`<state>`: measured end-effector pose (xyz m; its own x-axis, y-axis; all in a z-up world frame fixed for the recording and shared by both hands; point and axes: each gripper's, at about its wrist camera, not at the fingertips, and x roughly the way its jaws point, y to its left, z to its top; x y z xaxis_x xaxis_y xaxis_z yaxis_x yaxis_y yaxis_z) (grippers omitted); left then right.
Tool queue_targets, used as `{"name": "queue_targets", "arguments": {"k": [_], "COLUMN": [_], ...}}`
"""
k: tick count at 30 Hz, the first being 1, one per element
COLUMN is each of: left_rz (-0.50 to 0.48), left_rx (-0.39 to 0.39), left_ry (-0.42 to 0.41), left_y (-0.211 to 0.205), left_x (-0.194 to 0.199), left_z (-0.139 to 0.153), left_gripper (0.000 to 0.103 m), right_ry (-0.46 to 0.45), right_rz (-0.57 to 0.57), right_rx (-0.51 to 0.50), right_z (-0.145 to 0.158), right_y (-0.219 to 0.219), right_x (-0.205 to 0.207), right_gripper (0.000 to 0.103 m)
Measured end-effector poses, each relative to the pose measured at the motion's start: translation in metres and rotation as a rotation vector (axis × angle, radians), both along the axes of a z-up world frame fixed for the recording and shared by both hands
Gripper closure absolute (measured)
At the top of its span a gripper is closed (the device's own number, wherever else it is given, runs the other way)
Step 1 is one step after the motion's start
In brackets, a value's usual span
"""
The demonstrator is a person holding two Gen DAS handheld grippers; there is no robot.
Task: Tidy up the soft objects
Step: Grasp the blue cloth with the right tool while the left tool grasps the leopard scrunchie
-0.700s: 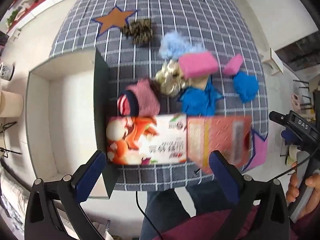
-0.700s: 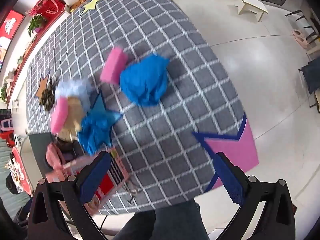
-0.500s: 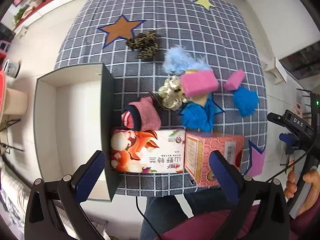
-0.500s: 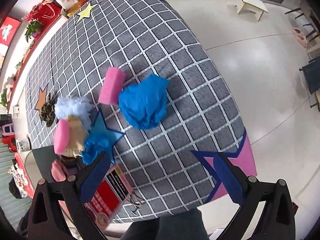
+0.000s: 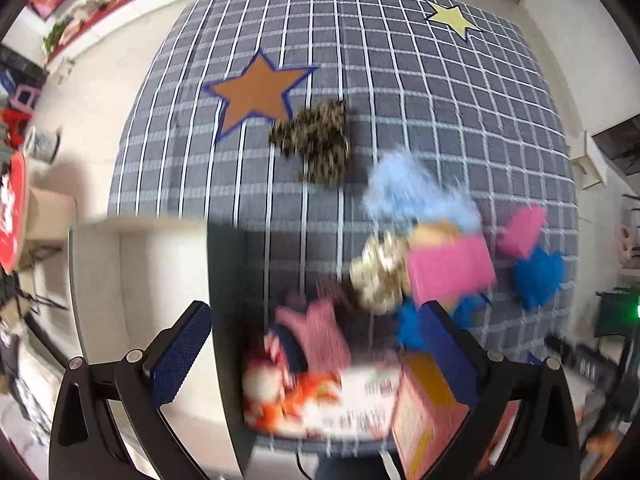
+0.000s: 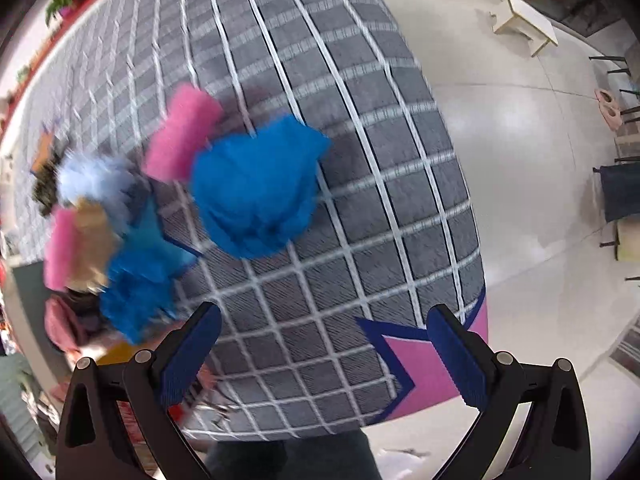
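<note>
Soft things lie on a grey checked tablecloth: a leopard-print piece, a pale blue fluffy piece, a pink sponge, a gold scrunchie, a pink-striped cloth, a small pink sponge and a blue crumpled cloth. A white open box stands at the left. My left gripper is open above the pink-striped cloth. My right gripper is open and empty, short of the blue cloth.
Two printed cartons lie at the table's near edge. A second blue cloth lies by a blue star patch. The table's right edge drops to a white floor. A small stool stands beyond.
Both grippers have moved forward and down over the table; the objects look larger and blurred. The right gripper is closer to the blue cloth. Both stay open.
</note>
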<state>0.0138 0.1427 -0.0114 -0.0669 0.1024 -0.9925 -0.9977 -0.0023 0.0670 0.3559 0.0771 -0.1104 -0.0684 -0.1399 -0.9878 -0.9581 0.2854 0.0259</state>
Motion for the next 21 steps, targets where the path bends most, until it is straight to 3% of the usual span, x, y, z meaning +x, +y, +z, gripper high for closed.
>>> {"name": "queue_targets", "arguments": {"k": [5, 6, 9, 17, 21], "left_rz": [0.018, 0.023, 0.041, 0.148, 0.177], "left_rx": [0.025, 0.021, 0.010, -0.012, -0.028], "left_ry": [0.025, 0.032, 0.011, -0.025, -0.010], "left_y": [0.053, 0.065, 0.087, 0.124, 0.134], "left_x": [-0.004, -0.006, -0.008, -0.009, -0.010], "left_z": [-0.020, -0.026, -0.043, -0.097, -0.125], "left_gripper": [0.000, 0.000, 0.000, 0.000, 0.000], "right_ry": [0.027, 0.072, -0.005, -0.066, -0.049], "right_rz": [0.043, 0.054, 0.078, 0.153, 0.207], "right_rx": [-0.004, 0.015, 0.013, 0.086, 0.096], "right_z": [-0.017, -0.022, -0.020, -0.027, -0.056], "right_y": [0.000, -0.002, 0.016, 0.066, 0.085], "right_x": [0.000, -0.005, -0.003, -0.023, -0.054], "right_gripper": [0.000, 0.000, 0.000, 0.000, 0.000]}}
